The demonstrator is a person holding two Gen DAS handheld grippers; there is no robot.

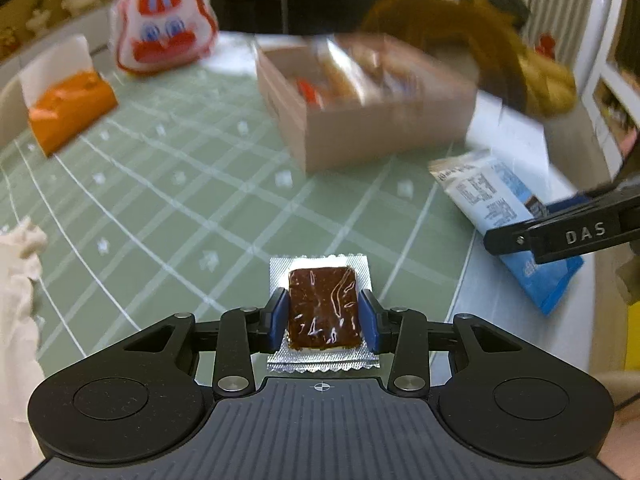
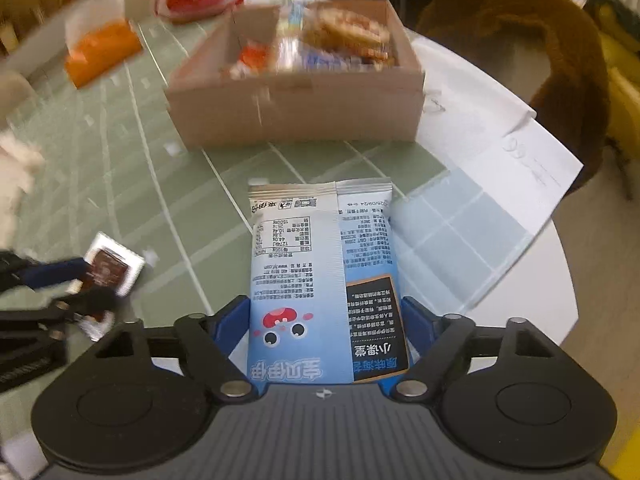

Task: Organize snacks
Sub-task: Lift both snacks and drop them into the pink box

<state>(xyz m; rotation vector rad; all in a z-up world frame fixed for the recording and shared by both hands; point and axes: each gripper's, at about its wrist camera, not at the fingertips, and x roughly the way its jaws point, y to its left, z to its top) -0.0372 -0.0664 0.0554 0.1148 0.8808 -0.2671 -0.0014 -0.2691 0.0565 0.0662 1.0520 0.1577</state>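
Left wrist view: the left gripper (image 1: 323, 314) pinches a small brown snack (image 1: 322, 307) in a clear, silver-edged wrapper, its blue pads (image 1: 280, 320) pressed against the two long sides. The snack sticks out forward between the fingers, above the green checked cloth (image 1: 160, 200). Ahead and slightly right stands an open cardboard box (image 1: 360, 136) with wrapped snacks inside. An orange pack (image 1: 70, 110) lies toward the cloth's far left edge, a red-and-white bag (image 1: 162, 20) beyond it. At the right edge the right gripper (image 1: 560, 236) reaches in over a blue pouch (image 1: 496, 204).

Right wrist view: the right gripper (image 2: 326, 332) has the pouch (image 2: 320, 280) between its half-spread fingers, both blue pads touching the pouch's sides; the pouch extends forward, printed back facing up. The box (image 2: 296, 108) sits straight ahead, near the pouch's far end. White paper (image 2: 500, 132) covers the table's right side. At the left edge the left gripper (image 2: 80, 280) holds the snack (image 2: 108, 272).
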